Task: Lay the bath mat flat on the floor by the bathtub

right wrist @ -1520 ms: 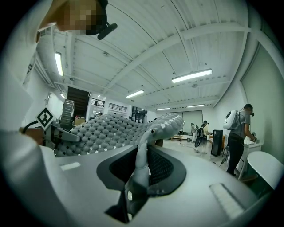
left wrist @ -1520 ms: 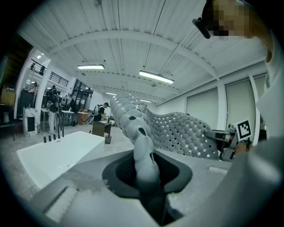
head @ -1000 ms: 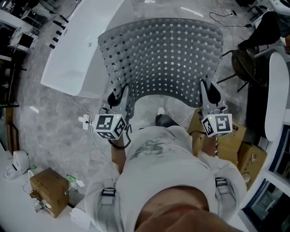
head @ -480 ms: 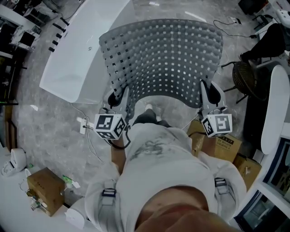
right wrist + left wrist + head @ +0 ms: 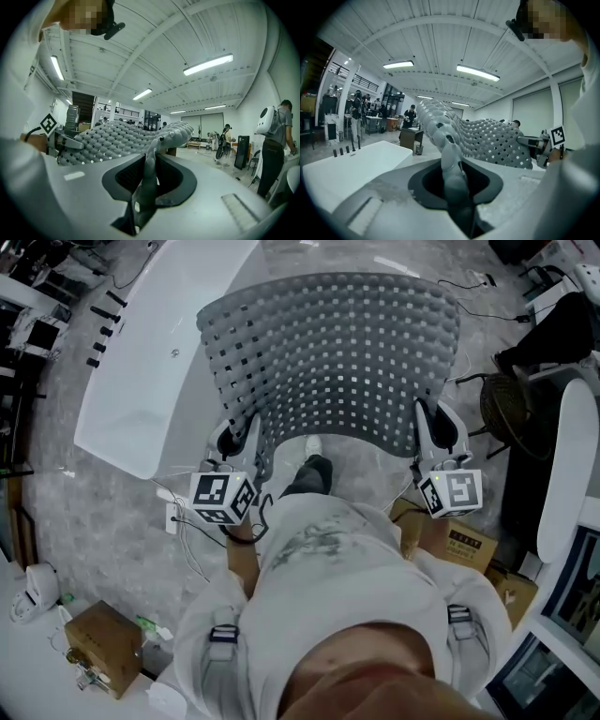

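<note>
Marble-look floor (image 5: 94, 512) shown beside white bathtub (image 5: 141, 381). Grey perforated bath mat (image 5: 333, 352) held aloft and stretched, not yet laid. Near corners pinched by left gripper (image 5: 246, 437) and right gripper (image 5: 433, 432), jaws clamped on mat edge. Risks judged: corner slipped from pinch, left side draped over tub rim, mat dropped onto wearer's shoe (image 5: 314, 451). Landing spot hemmed by cables (image 5: 187, 545), cardboard box (image 5: 459, 545), chair (image 5: 506, 399).

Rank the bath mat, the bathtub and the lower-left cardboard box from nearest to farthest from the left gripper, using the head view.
1. Bath mat, clamped in the left gripper.
2. Bathtub, just to its left.
3. Cardboard box, bottom left corner.
</note>
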The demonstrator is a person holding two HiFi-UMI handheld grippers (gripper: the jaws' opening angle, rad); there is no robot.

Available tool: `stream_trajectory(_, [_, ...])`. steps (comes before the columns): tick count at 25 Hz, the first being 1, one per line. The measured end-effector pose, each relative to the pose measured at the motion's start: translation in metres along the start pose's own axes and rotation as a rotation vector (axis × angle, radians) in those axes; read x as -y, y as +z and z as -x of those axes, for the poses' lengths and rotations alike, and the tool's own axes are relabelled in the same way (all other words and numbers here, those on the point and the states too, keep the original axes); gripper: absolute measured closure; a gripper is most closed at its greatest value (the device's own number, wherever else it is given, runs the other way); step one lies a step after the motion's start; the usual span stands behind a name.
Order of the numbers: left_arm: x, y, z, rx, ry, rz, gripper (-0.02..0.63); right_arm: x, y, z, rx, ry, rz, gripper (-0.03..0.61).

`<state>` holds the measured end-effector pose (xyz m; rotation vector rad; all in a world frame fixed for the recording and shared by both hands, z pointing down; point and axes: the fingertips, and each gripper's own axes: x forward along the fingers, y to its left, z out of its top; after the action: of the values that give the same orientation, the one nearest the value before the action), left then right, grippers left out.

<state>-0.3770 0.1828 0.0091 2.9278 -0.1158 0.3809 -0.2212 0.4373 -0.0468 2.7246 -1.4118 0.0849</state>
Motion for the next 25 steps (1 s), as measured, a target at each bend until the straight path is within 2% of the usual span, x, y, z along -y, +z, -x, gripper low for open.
stream_trajectory(9, [-0.061, 0.047, -0.106, -0.015, -0.014, 0.022, 0.537, 0.038, 0.021, -0.123, -0.025, 0.004, 0.018, 0.509])
stream_trajectory(15, [-0.076, 0.054, -0.128, -0.012, -0.014, 0.024, 0.537, 0.048, 0.023, -0.151, -0.017, -0.006, 0.02, 0.509])
stream_trajectory(20, [-0.083, 0.051, -0.125, 0.005, -0.001, 0.021, 0.537, 0.048, 0.018, -0.154, -0.007, 0.0, 0.034, 0.508])
stream_trajectory(25, [-0.101, 0.067, -0.191, 0.002, 0.035, 0.048, 0.535, 0.09, 0.022, -0.233, -0.02, 0.053, 0.044, 0.506])
